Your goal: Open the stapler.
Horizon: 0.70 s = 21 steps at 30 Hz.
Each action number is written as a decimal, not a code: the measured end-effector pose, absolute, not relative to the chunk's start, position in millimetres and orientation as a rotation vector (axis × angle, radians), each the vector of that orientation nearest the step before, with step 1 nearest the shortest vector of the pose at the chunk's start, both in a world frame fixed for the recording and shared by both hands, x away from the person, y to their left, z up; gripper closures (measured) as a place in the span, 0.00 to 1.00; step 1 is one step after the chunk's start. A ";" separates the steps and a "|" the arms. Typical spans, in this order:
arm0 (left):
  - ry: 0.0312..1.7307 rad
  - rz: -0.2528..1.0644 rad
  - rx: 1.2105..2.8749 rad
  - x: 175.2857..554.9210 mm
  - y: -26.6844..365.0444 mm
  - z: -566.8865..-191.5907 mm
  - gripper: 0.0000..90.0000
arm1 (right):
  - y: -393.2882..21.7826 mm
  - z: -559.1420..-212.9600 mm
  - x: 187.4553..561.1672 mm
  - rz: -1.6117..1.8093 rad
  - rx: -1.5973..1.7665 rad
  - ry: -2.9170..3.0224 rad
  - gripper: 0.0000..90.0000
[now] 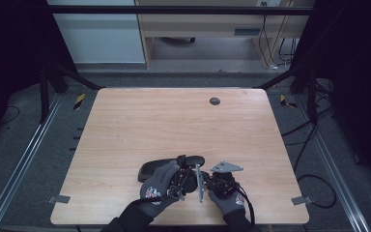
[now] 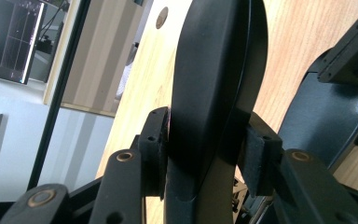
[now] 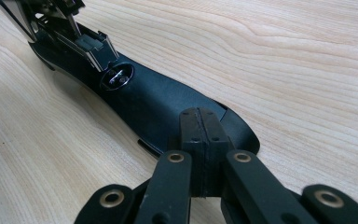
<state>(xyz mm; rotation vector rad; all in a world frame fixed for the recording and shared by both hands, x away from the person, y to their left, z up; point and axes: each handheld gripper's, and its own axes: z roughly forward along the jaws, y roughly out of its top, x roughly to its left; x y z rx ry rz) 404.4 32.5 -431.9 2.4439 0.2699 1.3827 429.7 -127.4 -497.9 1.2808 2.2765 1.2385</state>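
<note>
A black stapler-like tool lies opened near the table's front edge. Its flat base (image 1: 150,170) rests on the wood, and a metal strip (image 1: 200,182) shows between the gloved hands. My left gripper (image 2: 209,158) is shut on the tool's curved black upper arm (image 2: 214,79), which stands up between the pads (image 2: 154,149). My right gripper (image 3: 200,135) is shut, pads together, its tip over the near end of the base (image 3: 158,102). A round metal anvil and the metal mechanism (image 3: 81,39) lie further along. In the high view the left gripper (image 1: 183,166) and the right gripper (image 1: 212,180) sit close together.
The light wooden table (image 1: 174,121) has a round cable hole (image 1: 214,101) near its far edge. Metal rails run along the floor on both sides, with cables on the right. A dark monitor (image 2: 9,42) hangs beyond the table's far side.
</note>
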 end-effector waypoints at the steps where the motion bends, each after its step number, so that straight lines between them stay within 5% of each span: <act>1: 0.276 1.384 2.438 404.1 33.3 -430.8 0.65 | -127.4 -497.9 429.6 1.239 1.280 2.277 1.00; 21: 0.378 1.347 2.356 402.3 53.1 -408.9 0.67 | -127.6 -497.9 429.9 1.247 1.285 2.279 1.00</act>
